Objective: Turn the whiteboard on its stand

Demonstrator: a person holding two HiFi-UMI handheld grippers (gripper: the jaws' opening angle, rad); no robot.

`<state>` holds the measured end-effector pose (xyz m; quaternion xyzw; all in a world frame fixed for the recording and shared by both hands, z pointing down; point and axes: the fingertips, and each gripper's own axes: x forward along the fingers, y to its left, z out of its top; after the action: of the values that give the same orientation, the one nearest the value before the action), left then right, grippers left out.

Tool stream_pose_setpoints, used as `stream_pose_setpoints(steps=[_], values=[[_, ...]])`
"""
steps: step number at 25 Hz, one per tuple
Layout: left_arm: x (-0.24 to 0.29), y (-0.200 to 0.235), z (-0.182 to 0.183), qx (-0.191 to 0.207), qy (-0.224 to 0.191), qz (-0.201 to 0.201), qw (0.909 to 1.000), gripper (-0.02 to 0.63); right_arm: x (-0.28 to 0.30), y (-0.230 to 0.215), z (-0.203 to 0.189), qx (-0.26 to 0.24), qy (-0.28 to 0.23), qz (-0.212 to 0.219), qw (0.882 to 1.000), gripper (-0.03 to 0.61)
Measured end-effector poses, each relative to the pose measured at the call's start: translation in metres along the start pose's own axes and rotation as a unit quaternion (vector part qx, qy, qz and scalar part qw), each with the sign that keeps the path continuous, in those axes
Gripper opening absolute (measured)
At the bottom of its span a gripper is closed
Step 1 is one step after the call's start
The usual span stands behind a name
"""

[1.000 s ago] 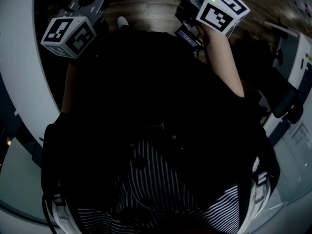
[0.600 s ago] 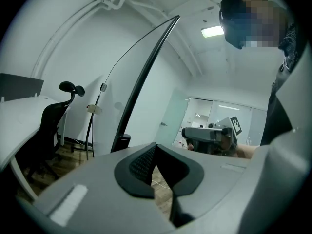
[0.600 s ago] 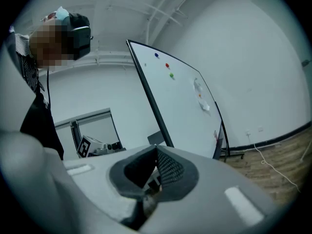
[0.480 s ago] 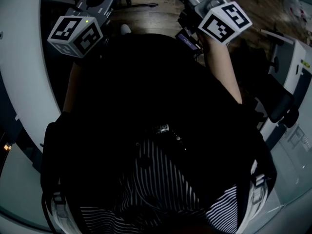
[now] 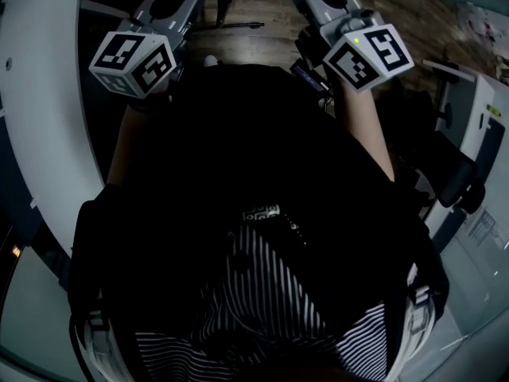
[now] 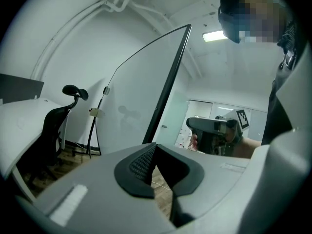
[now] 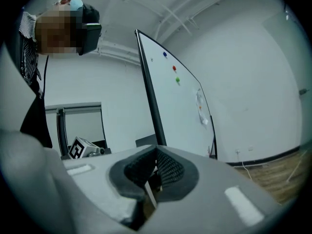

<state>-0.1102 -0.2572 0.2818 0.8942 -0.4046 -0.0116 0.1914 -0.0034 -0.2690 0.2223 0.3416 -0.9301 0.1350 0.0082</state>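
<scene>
Whiteboard [image 7: 178, 106]: tall, upright, dark-framed, seen almost edge-on from both gripper views, its near vertical edge straight ahead of both pairs of jaws; left gripper [image 6: 155, 146]: on the blank side of the whiteboard, pointing roughly level at that edge, ribbed pads closed tip to tip, nothing clamped, only wooden floor [image 6: 159, 182] visible through the gap below the tips; right gripper [image 7: 156, 149]: on the magnet side of the whiteboard, likewise aimed at the near edge, pads pressed fully together with nothing gripped, a pale sliver in the gap below the tips too unclear to name; contact between either pair of tips and the whiteboard's frame not determinable; blue magnet [image 7: 165, 54], red magnet [image 7: 174, 68], green magnet [image 7: 177, 80]: in a short descending line on the upper part of the whiteboard, close to its near edge; pale paper-like item [image 7: 201, 106]: lower on the same face, toward the far edge; office chair [image 6: 54, 128]: dark, with headrest, well apart from the whiteboard on its blank side; thin dark stand [image 6: 95, 130]: between chair and whiteboard, against the wall; ceiling light [image 6: 213, 35]: beyond the whiteboard's top corner; head view: left marker cube [image 5: 134, 62] and right marker cube [image 5: 368, 54] raised ahead of the person's dark top and striped garment [image 5: 270, 317].
</scene>
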Motion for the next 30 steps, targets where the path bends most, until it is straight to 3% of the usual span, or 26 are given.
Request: stream_pose_setpoints(steps=[6, 7, 10, 19, 30], values=[[-0.011, 0.022, -0.014, -0.017, 0.009, -0.003, 0.9998, 0.000, 0.028, 0.010, 0.005, -0.037, 0.008, -0.016, 0.999, 0.005], [-0.010, 0.024, -0.013, -0.019, 0.009, -0.004, 0.9998, 0.001, 0.033, 0.009, 0.007, -0.040, 0.011, -0.016, 0.999, 0.047], [-0.010, 0.028, -0.010, -0.025, 0.008, -0.006, 0.9996, 0.001, 0.045, 0.011, 0.008, -0.035, 0.022, -0.012, 0.999, 0.117], [0.007, 0.044, -0.003, -0.024, 0.011, -0.005, 0.9996, 0.000, 0.062, -0.003, -0.004, -0.033, 0.051, -0.010, 0.998, 0.156], [0.006, 0.054, -0.021, -0.032, 0.023, -0.008, 0.9992, 0.000, 0.087, -0.003, -0.026, -0.022, 0.080, 0.002, 0.997, 0.233]])
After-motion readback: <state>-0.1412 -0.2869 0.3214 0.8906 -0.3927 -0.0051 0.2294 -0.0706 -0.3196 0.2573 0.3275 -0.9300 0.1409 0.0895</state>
